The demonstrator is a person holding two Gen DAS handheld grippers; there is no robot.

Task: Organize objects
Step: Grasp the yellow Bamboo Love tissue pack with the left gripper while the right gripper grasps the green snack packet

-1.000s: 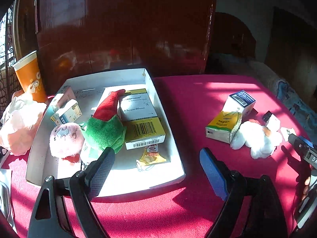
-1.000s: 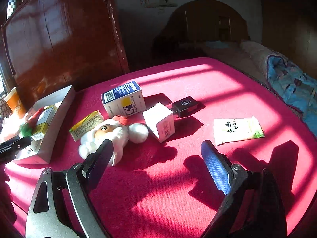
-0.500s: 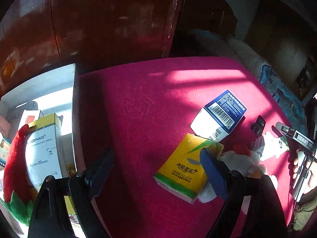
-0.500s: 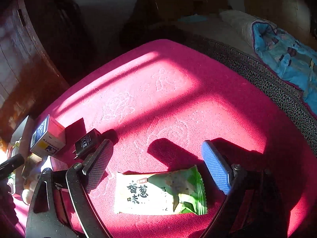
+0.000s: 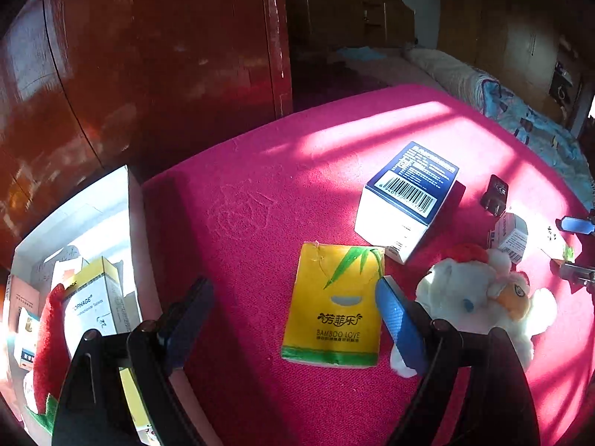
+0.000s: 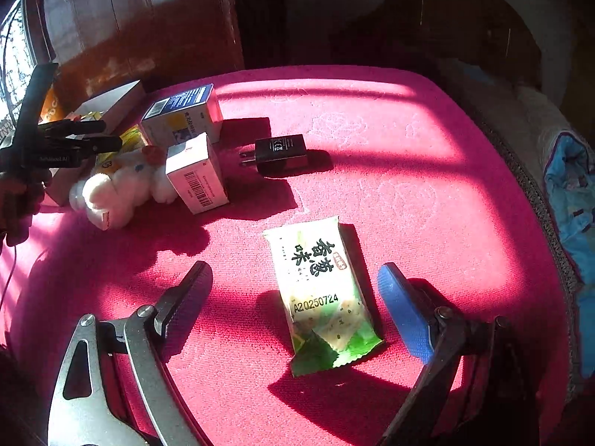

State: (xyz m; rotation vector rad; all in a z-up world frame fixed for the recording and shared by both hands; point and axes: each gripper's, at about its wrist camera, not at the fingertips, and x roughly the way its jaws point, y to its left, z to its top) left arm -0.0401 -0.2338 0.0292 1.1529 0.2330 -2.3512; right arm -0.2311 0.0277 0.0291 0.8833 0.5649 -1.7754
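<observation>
My left gripper (image 5: 293, 297) is open over the red tablecloth, with a yellow tissue pack (image 5: 334, 304) lying flat between its fingers, close to the right one. A white plush toy (image 5: 479, 297) lies just right of it, a blue and white box (image 5: 409, 197) beyond. My right gripper (image 6: 293, 282) is open, with a green and white snack packet (image 6: 319, 290) lying between its fingers on the cloth. The left gripper also shows at the left in the right wrist view (image 6: 111, 135).
A white tray (image 5: 134, 200) at the left holds a medicine box (image 5: 96, 297), a red and green plush (image 5: 50, 345) and other small boxes. A black charger plug (image 6: 279, 150), a small white box (image 6: 197, 174) and the table's right edge (image 6: 520, 171) lie near.
My left gripper swung right from the tray and came down around the yellow tissue pack. My right gripper moved right, turned, and now straddles the snack packet lengthwise.
</observation>
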